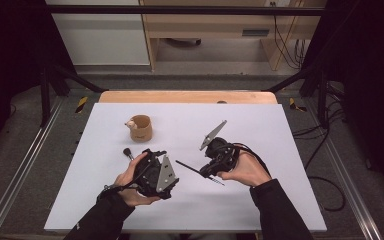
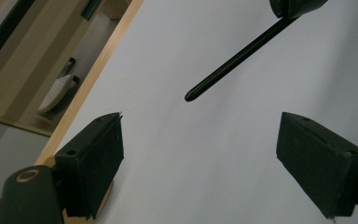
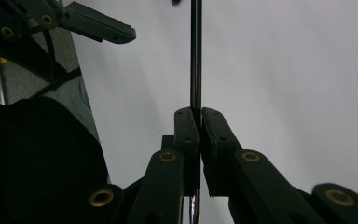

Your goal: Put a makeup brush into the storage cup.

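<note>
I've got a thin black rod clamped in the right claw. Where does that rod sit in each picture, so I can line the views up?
High view: the thin black rod lies at centre, slanting up-left from the right claw.
Left gripper view: the rod enters from the upper right, its rounded tip pointing down-left.
Right gripper view: the rod runs straight up from the shut jaws.
Shared landmark: the white tabletop behind the rod.

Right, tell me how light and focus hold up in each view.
High view: table evenly lit, surroundings dark. Left gripper view: thin black rod fairly sharp, left gripper jaws soft. Right gripper view: dim; right gripper jaws nearly silhouetted, bottom blurred.
</note>
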`<state>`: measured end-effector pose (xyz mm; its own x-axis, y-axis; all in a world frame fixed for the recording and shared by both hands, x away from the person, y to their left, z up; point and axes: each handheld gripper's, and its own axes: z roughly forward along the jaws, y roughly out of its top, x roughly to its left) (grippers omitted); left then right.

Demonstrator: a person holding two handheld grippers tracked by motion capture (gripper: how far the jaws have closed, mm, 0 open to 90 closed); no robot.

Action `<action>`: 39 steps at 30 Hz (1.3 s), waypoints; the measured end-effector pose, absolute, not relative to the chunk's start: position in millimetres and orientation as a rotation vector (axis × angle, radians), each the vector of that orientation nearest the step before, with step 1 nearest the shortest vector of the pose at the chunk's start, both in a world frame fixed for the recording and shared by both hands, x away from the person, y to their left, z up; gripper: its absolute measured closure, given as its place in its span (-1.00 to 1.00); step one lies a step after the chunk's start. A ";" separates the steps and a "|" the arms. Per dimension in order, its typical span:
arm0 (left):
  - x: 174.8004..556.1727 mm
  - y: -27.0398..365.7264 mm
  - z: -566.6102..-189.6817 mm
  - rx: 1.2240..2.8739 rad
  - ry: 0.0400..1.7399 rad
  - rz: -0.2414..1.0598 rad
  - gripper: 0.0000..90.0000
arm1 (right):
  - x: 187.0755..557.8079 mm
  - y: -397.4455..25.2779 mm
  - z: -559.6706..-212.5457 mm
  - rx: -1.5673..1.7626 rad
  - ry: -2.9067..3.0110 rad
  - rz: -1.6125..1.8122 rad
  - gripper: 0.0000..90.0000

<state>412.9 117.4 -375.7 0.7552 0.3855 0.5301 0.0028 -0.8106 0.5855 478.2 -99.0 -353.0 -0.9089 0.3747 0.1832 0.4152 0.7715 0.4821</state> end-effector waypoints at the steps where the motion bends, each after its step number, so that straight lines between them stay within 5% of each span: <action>1: 413.1 116.3 -376.4 2.384 0.279 0.896 -0.67 | 478.3 -98.3 -353.3 -0.638 -2.886 -0.812 0.91; 16: 409.5 100.5 -385.5 2.450 0.137 1.011 -0.44 | 475.9 -88.5 -356.6 -0.598 -2.883 -0.767 0.91; 39: 401.9 90.3 -397.0 2.505 -0.115 1.095 0.37 | 473.0 -79.6 -360.1 -0.561 -2.878 -0.707 0.91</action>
